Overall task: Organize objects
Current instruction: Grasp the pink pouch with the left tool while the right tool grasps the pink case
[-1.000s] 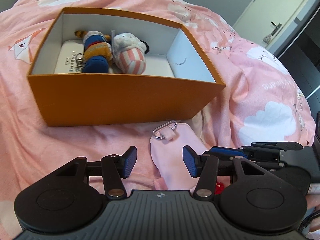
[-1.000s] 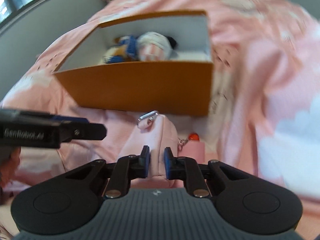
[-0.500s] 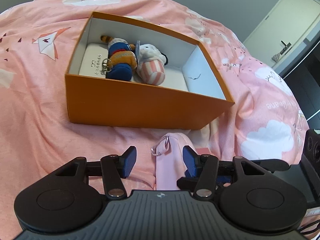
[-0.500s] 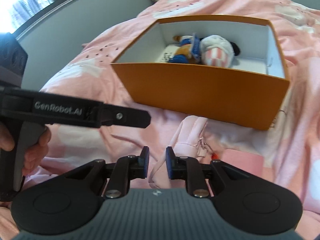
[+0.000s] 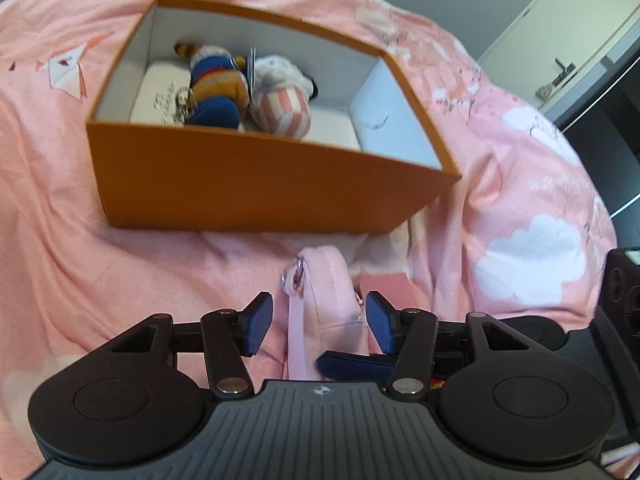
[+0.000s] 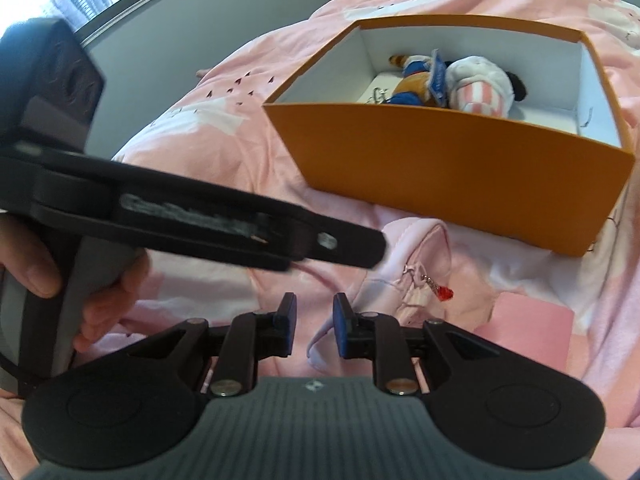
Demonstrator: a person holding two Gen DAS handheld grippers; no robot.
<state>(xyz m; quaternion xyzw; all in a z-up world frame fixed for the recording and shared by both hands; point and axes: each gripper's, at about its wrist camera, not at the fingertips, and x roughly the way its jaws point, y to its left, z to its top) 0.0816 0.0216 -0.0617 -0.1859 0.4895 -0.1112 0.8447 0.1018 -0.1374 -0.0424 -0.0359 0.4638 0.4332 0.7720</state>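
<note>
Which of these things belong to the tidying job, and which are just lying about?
Job: pink pouch between the left gripper fingers; orange box; two plush toys inside; right gripper.
Lying about: pink card, bedspread.

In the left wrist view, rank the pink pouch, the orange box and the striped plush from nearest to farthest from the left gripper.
1. pink pouch, between the left gripper fingers.
2. orange box, just beyond on the bed.
3. striped plush, inside the box.

Box (image 5: 260, 192) right half free; plush toys (image 5: 248, 92) crowd left.
</note>
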